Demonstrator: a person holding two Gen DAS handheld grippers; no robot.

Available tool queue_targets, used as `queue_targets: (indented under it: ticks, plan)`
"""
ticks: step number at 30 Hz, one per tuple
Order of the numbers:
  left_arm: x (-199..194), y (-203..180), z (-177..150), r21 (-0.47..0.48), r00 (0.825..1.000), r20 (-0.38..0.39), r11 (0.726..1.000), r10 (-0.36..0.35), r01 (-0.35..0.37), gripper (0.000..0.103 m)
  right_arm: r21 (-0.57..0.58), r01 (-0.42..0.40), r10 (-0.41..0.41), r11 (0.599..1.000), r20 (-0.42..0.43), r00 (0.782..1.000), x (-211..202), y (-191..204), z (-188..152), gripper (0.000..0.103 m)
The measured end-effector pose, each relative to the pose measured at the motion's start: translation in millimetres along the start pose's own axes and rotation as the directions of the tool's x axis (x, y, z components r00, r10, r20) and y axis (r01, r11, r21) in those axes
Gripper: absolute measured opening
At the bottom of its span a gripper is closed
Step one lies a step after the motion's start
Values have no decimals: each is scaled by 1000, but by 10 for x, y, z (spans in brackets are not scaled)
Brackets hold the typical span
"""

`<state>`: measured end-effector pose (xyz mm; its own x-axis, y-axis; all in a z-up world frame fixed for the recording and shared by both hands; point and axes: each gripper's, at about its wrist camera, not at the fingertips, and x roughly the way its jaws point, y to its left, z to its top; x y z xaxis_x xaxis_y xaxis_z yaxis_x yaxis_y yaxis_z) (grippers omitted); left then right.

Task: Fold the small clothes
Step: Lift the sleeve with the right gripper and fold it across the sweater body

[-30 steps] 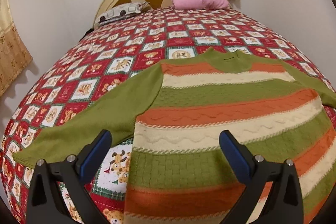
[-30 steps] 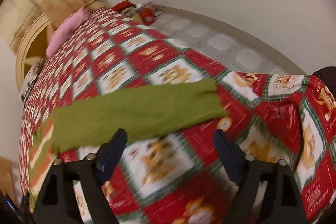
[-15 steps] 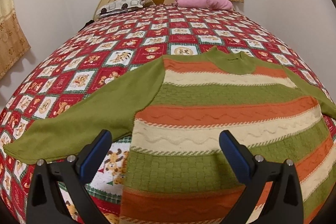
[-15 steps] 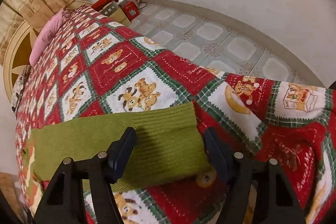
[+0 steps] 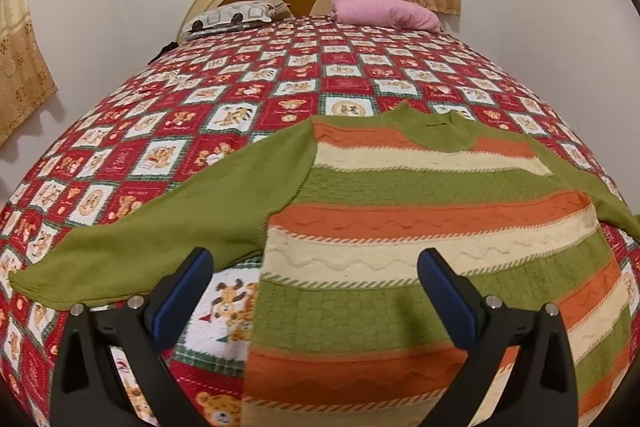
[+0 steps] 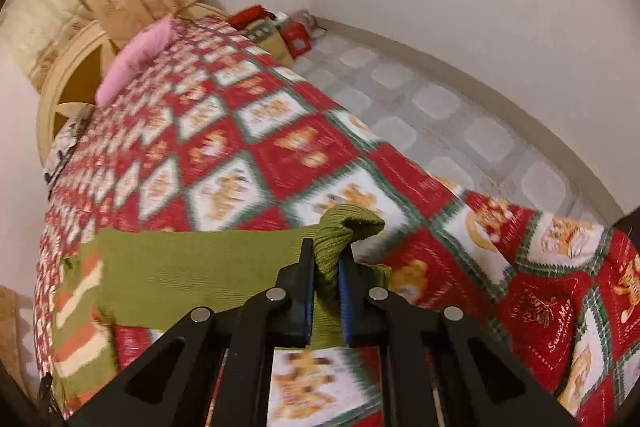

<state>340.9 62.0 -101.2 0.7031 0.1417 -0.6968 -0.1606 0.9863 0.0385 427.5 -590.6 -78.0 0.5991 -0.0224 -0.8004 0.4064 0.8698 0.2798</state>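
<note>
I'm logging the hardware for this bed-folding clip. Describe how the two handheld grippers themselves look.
The left gripper and right gripper match: matte black angular linkage arms with triangular cut-outs, round silver pivot bolts, and flat fingers faced with blue pads. No cables, printed markings, sleeves or hands show in either view.

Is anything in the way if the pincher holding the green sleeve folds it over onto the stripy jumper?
Nothing visible is. The right gripper is shut on the green ribbed sleeve cuff, and only flat green sleeve lies between it and the striped green, orange and cream knitted sweater. The open left gripper hangs near the sweater's hem.
</note>
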Motion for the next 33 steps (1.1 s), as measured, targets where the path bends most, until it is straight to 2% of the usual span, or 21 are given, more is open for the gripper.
queue_targets:
  ticks: [3, 8, 14, 18, 24, 29, 33]
  plan:
    - [-5, 52, -19, 5, 999, 6, 999, 41, -41, 103, -35, -40, 41, 999, 27, 999, -170, 313, 87, 9]
    - [-20, 127, -72, -14, 1000, -3, 1000, 28, -28, 103, -123, -82, 88, 989, 41, 995, -430, 901, 188, 9]
    - [-51, 163, -140, -14, 1000, -1, 1000, 16, -16, 103, -263, -128, 154, 956, 81, 985, -837, 1755, 240, 9]
    - [-74, 211, -161, -26, 1000, 4, 1000, 5, -5, 103, -370, -153, 206, 917, 110, 972, -1133, 2373, 210, 9]
    - [-110, 327, -190, -47, 1000, 13, 999, -14, 14, 103, -526, -180, 275, 831, 108, 955, -1382, 3281, -19, 9]
    - [-127, 430, -208, -57, 1000, 18, 998, -20, 21, 103, -611, -226, 333, 759, 66, 940, -1408, 3971, -318, 9]
    - [-114, 536, -230, -75, 1000, 17, 997, -18, 19, 103, -638, -284, 376, 716, 10, 926, -1263, 4446, -620, 8]
